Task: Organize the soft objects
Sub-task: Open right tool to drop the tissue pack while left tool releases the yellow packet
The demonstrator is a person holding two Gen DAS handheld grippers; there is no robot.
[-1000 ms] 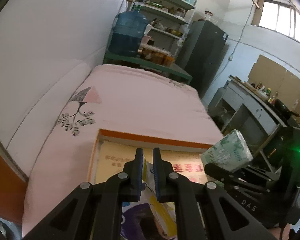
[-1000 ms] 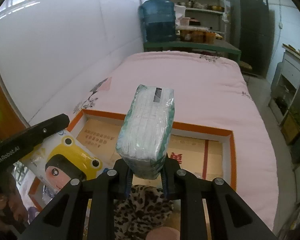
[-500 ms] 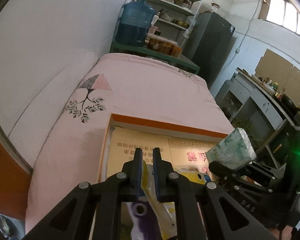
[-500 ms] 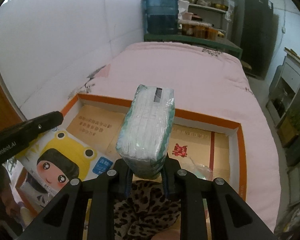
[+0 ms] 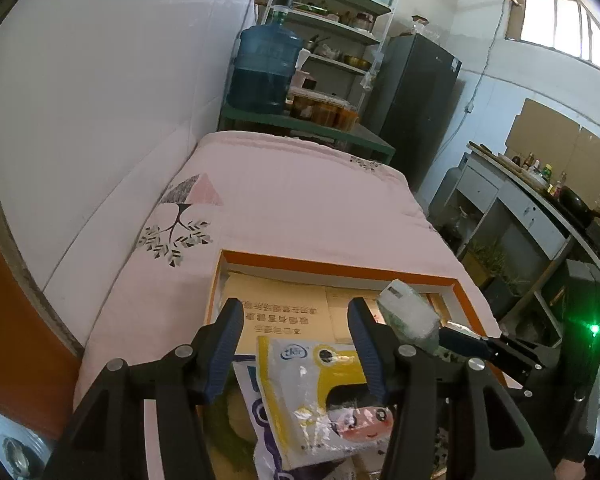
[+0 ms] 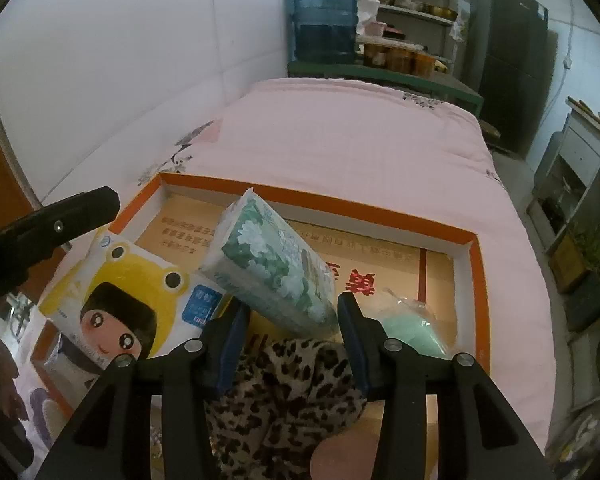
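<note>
My left gripper [image 5: 296,318] has its jaws opening, and nothing is pressed between them. The yellow cartoon-face pack [image 5: 320,392] lies loose just below its fingers, resting over the box's near left corner [image 6: 120,296]. My right gripper [image 6: 292,310] also has its jaws opening. The green floral tissue pack [image 6: 272,264] has tipped over to the left, its lower end still between the fingers, which no longer press on it. In the left wrist view that tissue pack [image 5: 410,316] shows at the right, in front of the right gripper [image 5: 472,346]. The left gripper [image 6: 60,220] enters the right wrist view at the left.
An orange-rimmed cardboard box [image 6: 380,208] sits on a pink bed [image 6: 360,132]. Inside it lie a leopard-print cloth [image 6: 284,392] and a pale green bagged item [image 6: 412,328]. A blue water jug [image 5: 266,68], shelves and a dark fridge [image 5: 416,108] stand beyond the bed.
Both grippers went from shut to open. The yellow pack dropped out of the left jaws. The tissue pack, upright before, tipped over to the left between the right fingers.
</note>
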